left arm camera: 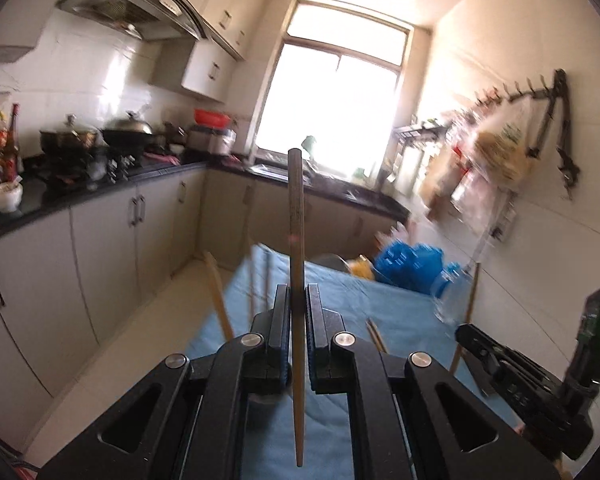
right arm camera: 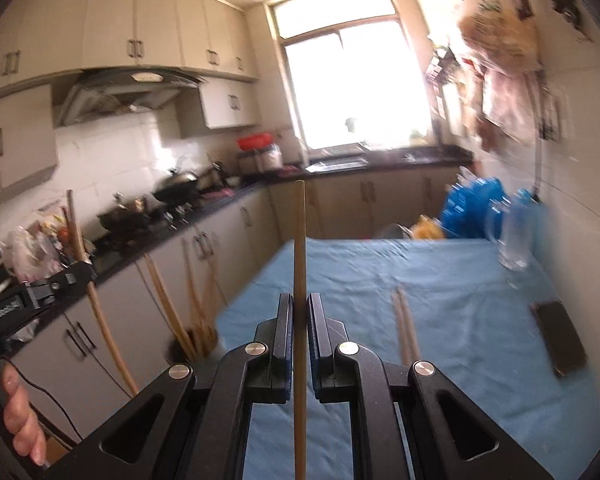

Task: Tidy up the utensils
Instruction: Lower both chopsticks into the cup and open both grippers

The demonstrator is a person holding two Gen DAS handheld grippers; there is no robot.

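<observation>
Each gripper is clamped on one chopstick, held upright above the blue table (right arm camera: 440,280): the left gripper (left arm camera: 299,300) pinches a darker stick (left arm camera: 295,208), the right gripper (right arm camera: 299,312) a paler stick (right arm camera: 299,240). Likely both go to the holder (right arm camera: 192,344) of chopsticks at the table's left edge; a pair (right arm camera: 404,324) lies on the table.

Upright chopstick (left arm camera: 296,264) in left claw (left arm camera: 298,300)

Upright brown chopstick (left arm camera: 296,240), paler upright chopstick (right arm camera: 299,248), seemingly two loose chopsticks (right arm camera: 405,328) on blue cloth
</observation>
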